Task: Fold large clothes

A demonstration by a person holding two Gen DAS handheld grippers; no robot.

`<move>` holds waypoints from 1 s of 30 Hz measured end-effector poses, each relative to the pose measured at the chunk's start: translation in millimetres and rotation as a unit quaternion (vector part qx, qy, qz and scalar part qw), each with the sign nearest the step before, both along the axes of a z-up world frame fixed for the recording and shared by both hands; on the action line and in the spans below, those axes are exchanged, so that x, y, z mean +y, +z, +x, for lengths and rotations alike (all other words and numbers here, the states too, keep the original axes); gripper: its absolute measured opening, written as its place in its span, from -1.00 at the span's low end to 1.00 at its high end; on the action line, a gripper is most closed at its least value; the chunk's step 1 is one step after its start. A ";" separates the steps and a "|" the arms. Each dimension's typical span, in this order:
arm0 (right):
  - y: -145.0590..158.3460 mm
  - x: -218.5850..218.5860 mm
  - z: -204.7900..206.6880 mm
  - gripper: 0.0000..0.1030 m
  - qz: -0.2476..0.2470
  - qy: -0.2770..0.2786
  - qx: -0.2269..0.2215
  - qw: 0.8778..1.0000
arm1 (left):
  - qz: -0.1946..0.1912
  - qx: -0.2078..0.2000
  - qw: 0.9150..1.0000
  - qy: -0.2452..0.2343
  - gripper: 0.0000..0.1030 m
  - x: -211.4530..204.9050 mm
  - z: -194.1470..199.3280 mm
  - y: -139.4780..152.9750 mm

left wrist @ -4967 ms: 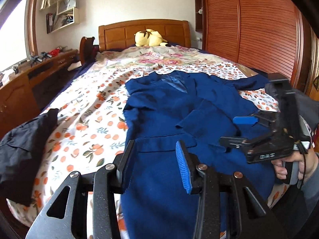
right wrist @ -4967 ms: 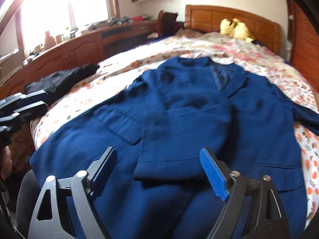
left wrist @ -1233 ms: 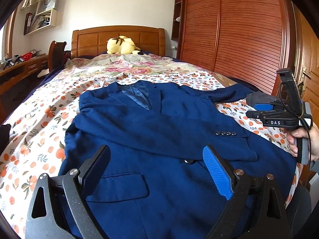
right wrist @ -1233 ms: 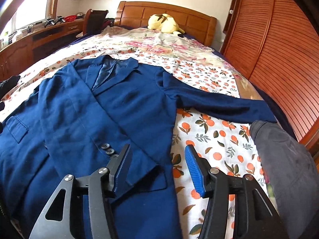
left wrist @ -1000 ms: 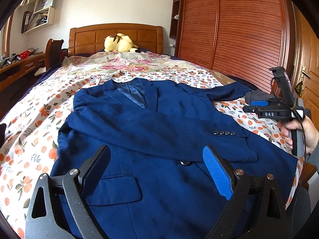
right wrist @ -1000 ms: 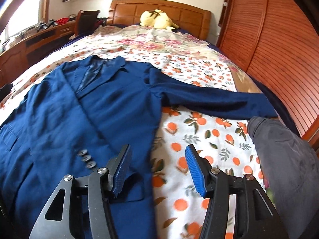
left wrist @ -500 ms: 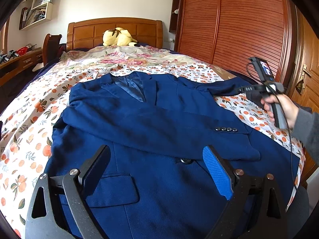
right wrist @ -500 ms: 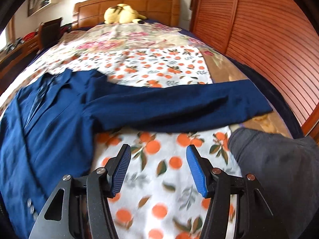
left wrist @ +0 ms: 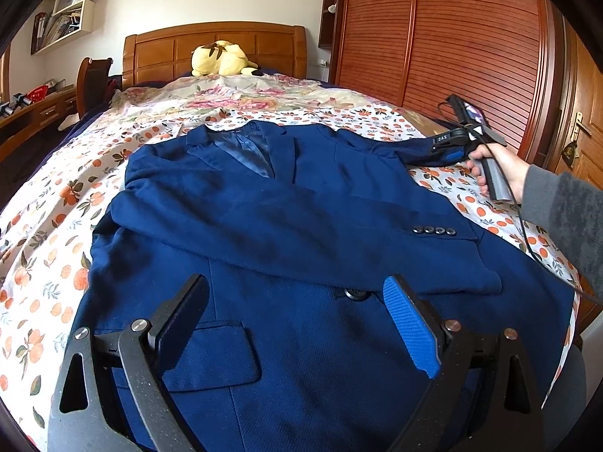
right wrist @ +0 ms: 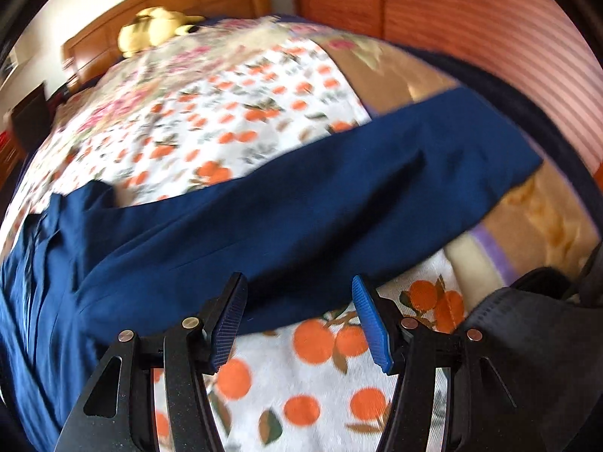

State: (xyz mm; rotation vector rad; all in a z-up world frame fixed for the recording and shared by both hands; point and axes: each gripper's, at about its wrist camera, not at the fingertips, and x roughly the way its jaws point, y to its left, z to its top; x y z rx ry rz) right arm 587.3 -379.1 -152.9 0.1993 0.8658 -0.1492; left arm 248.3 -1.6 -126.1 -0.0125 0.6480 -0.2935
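A navy blazer (left wrist: 286,233) is spread face up on the fruit-print bedspread (left wrist: 56,203), one sleeve already laid across the chest. The other sleeve (right wrist: 301,203) is stretched out sideways toward the wardrobe (left wrist: 452,37). The step in hand is judged to be the folding-in of that sleeve; a grasp near its lower edge is called for next. The right gripper (right wrist: 297,324) is held just over that edge, jaws moderately parted, nothing pinched. The left gripper (left wrist: 297,324) is poised above the hem, jaws spread wide and empty.
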 end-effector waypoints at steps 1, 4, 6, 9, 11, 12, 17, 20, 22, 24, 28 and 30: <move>-3.8 -3.0 6.1 0.16 0.003 -0.008 0.004 1.000 | -0.001 0.001 1.000 0.000 0.83 0.1 0.3 -0.6; -12.6 -2.3 21.7 0.25 -0.004 -0.022 0.022 1.000 | -0.003 0.006 1.000 -0.002 0.83 0.5 2.9 -1.8; -15.2 1.9 30.2 0.29 -0.008 -0.024 0.029 0.999 | -0.004 0.009 1.000 -0.002 0.83 0.7 4.2 -2.5; -17.9 6.0 44.7 0.29 -0.030 -0.013 0.039 0.999 | -0.005 0.013 1.000 -0.002 0.83 1.0 5.1 -3.2; -18.4 9.7 50.2 0.15 -0.035 -0.007 0.043 0.998 | -0.005 0.013 1.000 -0.002 0.83 1.0 5.0 -3.5; -18.1 11.2 51.9 -0.20 -0.031 0.002 0.041 0.999 | -0.004 0.013 1.000 -0.002 0.83 0.9 5.0 -3.5; -12.0 32.5 54.3 -0.91 -0.079 0.053 0.041 0.995 | -0.002 0.017 1.000 -0.002 0.83 0.5 6.2 -4.3; 9.8 45.0 39.5 -0.92 -0.102 0.072 -0.016 0.992 | 0.000 0.016 1.000 -0.002 0.83 0.0 5.8 -4.3; 26.1 56.7 25.8 -0.93 -0.105 0.092 -0.045 0.989 | 0.002 0.014 1.000 -0.002 0.83 -0.3 5.4 -4.2; 41.9 71.1 11.9 -0.93 -0.108 0.119 -0.072 0.984 | 0.002 0.014 1.000 -0.002 0.83 -0.1 5.0 -4.3; 69.1 107.7 -27.9 -0.93 -0.101 0.191 -0.113 0.970 | 0.001 0.013 1.000 0.001 0.83 0.7 4.7 -4.1; 76.3 130.1 -50.1 -0.93 -0.099 0.231 -0.124 0.960 | 0.001 0.012 1.000 0.002 0.83 0.8 3.9 -3.9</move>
